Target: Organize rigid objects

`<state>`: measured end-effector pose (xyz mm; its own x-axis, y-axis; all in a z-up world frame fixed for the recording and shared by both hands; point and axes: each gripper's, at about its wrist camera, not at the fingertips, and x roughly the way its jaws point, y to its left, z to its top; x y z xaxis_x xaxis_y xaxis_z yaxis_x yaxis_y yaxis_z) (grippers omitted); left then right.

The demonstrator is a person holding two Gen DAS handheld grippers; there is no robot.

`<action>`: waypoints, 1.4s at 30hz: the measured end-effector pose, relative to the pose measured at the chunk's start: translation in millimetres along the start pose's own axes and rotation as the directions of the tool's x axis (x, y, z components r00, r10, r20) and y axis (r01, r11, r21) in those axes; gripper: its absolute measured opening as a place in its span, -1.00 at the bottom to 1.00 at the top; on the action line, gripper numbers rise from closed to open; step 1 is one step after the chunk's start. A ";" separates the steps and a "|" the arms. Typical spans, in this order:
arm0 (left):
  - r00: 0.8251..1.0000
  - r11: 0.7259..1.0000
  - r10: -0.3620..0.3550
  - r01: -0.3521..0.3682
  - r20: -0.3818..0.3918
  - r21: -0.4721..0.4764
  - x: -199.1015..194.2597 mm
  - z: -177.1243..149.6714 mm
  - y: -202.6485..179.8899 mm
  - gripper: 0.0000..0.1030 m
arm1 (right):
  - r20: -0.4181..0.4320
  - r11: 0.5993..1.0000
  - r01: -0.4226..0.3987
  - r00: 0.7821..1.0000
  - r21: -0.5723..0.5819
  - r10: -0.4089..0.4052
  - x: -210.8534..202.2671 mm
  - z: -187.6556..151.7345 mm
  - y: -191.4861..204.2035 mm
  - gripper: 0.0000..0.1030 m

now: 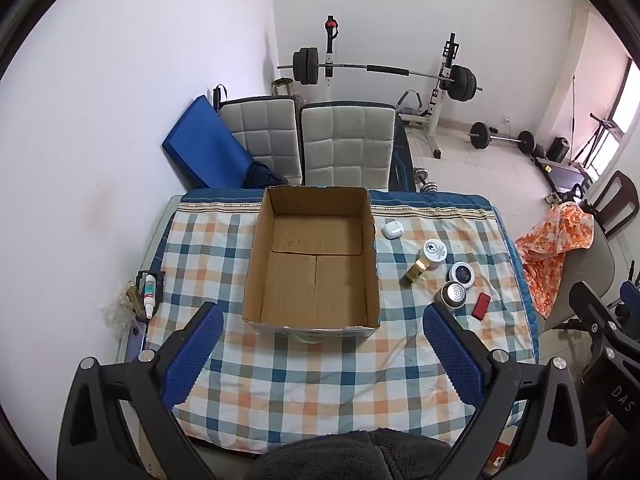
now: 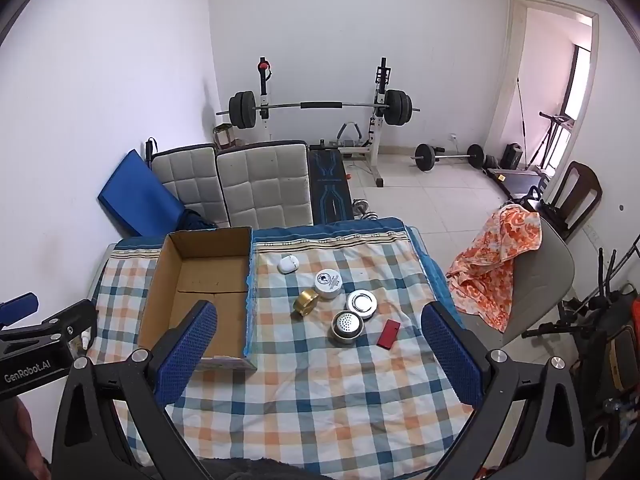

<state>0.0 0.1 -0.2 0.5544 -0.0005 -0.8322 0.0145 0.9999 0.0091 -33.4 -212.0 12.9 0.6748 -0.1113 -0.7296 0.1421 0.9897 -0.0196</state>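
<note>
An open, empty cardboard box (image 1: pixel 312 264) (image 2: pixel 200 296) stands on the checked tablecloth. To its right lie a white earbud case (image 1: pixel 392 229) (image 2: pixel 288 264), a white round jar (image 1: pixel 435 253) (image 2: pixel 328 283), a gold ring-shaped piece (image 1: pixel 417 271) (image 2: pixel 306 302), a silver round tin (image 1: pixel 461 274) (image 2: pixel 362 303), a perforated metal lid (image 1: pixel 454 295) (image 2: pixel 347 326) and a red flat case (image 1: pixel 481 305) (image 2: pixel 389 334). My left gripper (image 1: pixel 322 320) is open and empty, held above the table before the box. My right gripper (image 2: pixel 318 320) is open and empty, held above the small objects.
The table (image 1: pixel 304 380) is covered by a checked cloth, its left side against the wall. A white tube (image 1: pixel 149 290) lies at the table's left edge. Two padded chairs (image 1: pixel 316 144) stand behind the table. An orange cloth (image 2: pixel 492 264) hangs on a chair at right. Weight equipment fills the back.
</note>
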 end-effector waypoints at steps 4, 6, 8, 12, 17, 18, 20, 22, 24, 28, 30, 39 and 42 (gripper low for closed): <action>1.000 1.000 -0.005 0.005 0.001 -0.002 -0.6 0.1 0.0 0.99 | 0.007 1.000 0.004 1.000 0.002 -0.004 -0.5 0.3 0.4 1.00; 1.000 1.000 -0.003 0.003 0.004 0.003 -1.5 0.2 -0.5 0.99 | 0.008 1.000 0.009 1.000 0.000 -0.009 -0.9 0.6 0.5 1.00; 1.000 1.000 -0.001 0.001 0.004 0.008 -2.4 -0.1 -1.0 0.99 | 0.016 1.000 0.014 1.000 -0.001 -0.014 -2.3 2.2 -3.4 1.00; 1.000 1.000 0.003 -0.003 -0.004 0.001 0.9 -0.1 1.1 0.99 | 0.022 1.000 0.019 1.000 0.004 -0.019 -6.1 0.6 -11.5 1.00; 1.000 1.000 0.005 -0.005 -0.011 -0.001 2.8 -3.1 0.3 0.99 | 0.020 1.000 0.026 0.999 0.000 -0.026 -7.0 2.6 -7.0 1.00; 1.000 1.000 0.006 -0.006 -0.009 -0.003 2.4 -2.7 1.0 0.99 | 0.023 1.000 0.031 0.999 0.005 -0.031 -4.8 3.9 -4.6 1.00; 1.000 1.000 0.009 -0.009 -0.003 0.000 4.3 -4.7 -1.5 0.99 | 0.030 0.999 0.036 0.999 0.005 -0.036 -4.4 4.8 -2.3 1.00; 1.000 1.000 0.010 -0.010 0.011 0.003 1.4 -4.4 -0.9 0.99 | 0.032 1.000 0.031 0.999 0.003 -0.031 -4.5 4.9 -1.4 1.00; 1.000 1.000 0.012 -0.012 0.018 0.001 0.2 -3.7 0.1 0.99 | 0.038 0.999 0.034 0.999 -0.002 -0.033 -4.5 3.7 0.0 1.00; 1.000 1.000 0.010 -0.010 0.019 0.003 -0.6 -2.9 -0.5 0.99 | 0.036 1.000 0.028 0.999 -0.007 -0.028 -3.6 2.7 0.3 1.00; 1.000 1.000 0.013 -0.013 0.021 0.008 -1.2 -2.2 -1.5 0.99 | 0.035 1.000 0.029 0.999 -0.005 -0.028 -3.2 3.6 0.8 1.00; 1.000 1.000 0.017 -0.017 0.022 0.008 -0.8 -1.6 -2.7 0.99 | 0.033 1.000 0.026 0.999 -0.005 -0.026 -3.6 2.9 0.7 1.00; 1.000 1.000 0.013 -0.013 0.022 0.010 1.1 -1.1 -4.6 0.99 | 0.031 1.000 0.026 0.999 -0.006 -0.026 -3.1 2.6 0.8 1.00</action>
<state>-0.4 -4.5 -1.7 0.5725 0.0120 -0.8198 0.0158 0.9995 0.0257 -33.5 -211.1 16.9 0.6928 -0.1399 -0.7074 0.1556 0.9869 -0.0428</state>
